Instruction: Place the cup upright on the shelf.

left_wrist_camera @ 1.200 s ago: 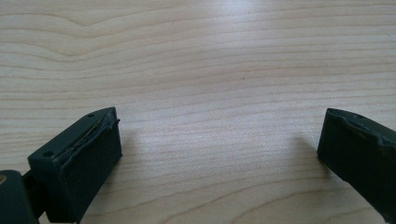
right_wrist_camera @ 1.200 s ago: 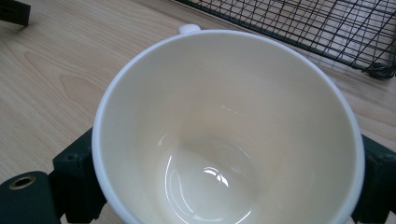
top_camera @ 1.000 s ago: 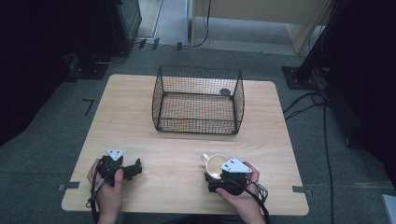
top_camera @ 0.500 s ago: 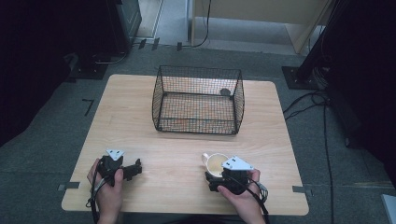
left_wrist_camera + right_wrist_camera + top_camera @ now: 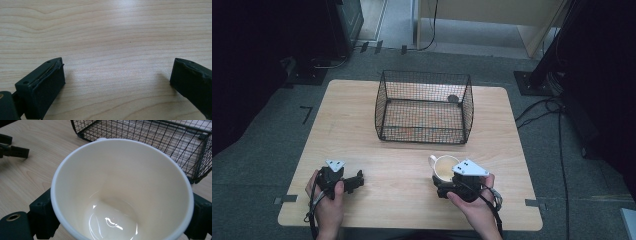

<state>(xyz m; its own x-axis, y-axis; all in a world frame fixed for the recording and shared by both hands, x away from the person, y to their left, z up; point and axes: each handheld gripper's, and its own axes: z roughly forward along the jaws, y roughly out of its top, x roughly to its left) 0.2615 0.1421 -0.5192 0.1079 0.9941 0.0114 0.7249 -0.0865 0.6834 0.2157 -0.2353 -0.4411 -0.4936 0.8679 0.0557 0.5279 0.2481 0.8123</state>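
Mug (image 5: 444,166): same spot near basket (image 5: 424,106), basically unmoved
Right gripper (image 5: 451,181): still clamped around mug (both sides)
Left gripper (image 5: 353,182): unmoved on table (image 5: 402,150), jaws wide apart

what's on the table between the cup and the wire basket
Nothing: in the high view, bare wooden table lies between the cup, held by the right tool, and the basket.

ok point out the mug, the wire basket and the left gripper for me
mug (image 5: 120,182), right gripper view, on its cream inner wall
wire basket (image 5: 424,134), high view, on its near mesh wall
left gripper (image 5: 359,181), high view, between its two jaw tips
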